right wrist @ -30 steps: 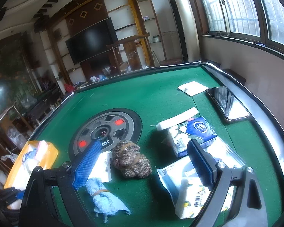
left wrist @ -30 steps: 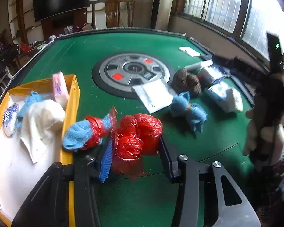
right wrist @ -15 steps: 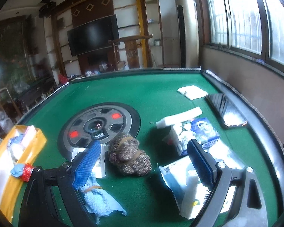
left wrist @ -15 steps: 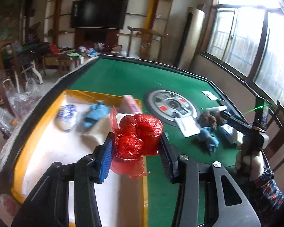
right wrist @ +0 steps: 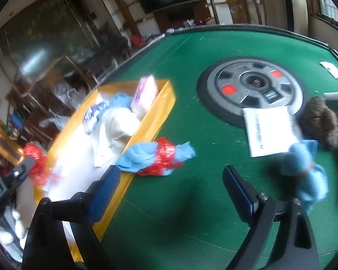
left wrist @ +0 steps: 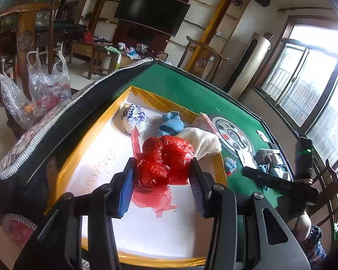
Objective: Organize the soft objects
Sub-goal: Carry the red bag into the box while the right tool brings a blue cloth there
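My left gripper (left wrist: 162, 180) is shut on a crumpled red plastic bag (left wrist: 166, 159) and holds it above the white floor of the yellow box (left wrist: 94, 135). Inside the box lie a blue-and-white bundle (left wrist: 134, 117), a blue cloth (left wrist: 171, 123), a cream towel (left wrist: 201, 141) and a pink pack (left wrist: 205, 121). My right gripper (right wrist: 169, 189) is open and empty over the green felt, beside the yellow box (right wrist: 155, 117). A blue cloth wrapped in red plastic (right wrist: 155, 155) leans on the box's outer wall just beyond it. The left gripper with the red bag (right wrist: 37, 164) shows at the far left.
On the green table (right wrist: 214, 45) sit the round grey centre console (right wrist: 252, 87), a white packet (right wrist: 270, 130), a brown knitted bundle (right wrist: 320, 121) and a light blue cloth (right wrist: 308, 171). Chairs and plastic bags (left wrist: 47, 87) stand on the floor beyond the table edge.
My left gripper has carried the red bag leftward, from over the felt to over the box. My right gripper has swung left, away from the brown bundle and packets toward the box side.
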The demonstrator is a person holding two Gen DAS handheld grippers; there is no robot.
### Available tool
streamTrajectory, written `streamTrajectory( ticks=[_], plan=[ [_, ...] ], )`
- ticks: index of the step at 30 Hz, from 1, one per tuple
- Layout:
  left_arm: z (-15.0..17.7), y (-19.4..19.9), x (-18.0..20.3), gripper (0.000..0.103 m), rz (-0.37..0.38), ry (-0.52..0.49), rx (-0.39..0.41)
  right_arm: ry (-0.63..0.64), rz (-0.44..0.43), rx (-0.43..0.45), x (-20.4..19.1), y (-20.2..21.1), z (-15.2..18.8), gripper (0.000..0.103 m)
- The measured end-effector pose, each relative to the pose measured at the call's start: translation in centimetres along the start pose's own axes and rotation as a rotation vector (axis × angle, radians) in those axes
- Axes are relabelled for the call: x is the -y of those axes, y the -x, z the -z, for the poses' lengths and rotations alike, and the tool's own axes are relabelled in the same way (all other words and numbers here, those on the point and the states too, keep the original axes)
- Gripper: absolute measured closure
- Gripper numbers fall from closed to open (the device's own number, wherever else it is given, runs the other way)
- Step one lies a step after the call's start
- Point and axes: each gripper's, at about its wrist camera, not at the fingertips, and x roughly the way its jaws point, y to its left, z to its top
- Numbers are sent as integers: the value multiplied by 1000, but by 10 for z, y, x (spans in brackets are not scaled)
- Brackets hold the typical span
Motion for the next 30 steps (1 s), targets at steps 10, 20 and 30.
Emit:
streamTrajectory(
  ticks=[10,20,30],
  plan=[
    [5,6,-19,59,4,44,-7,-521,-281,-113,38,-50,-12,45],
    [-9,-13,-13,59,-19,24,-90,-412,-294,-43,41,-17,-5,72],
    [-49,-104,-21,53,-185,42,-304,-221,-325,10,3,3,-22,72]
  ],
)
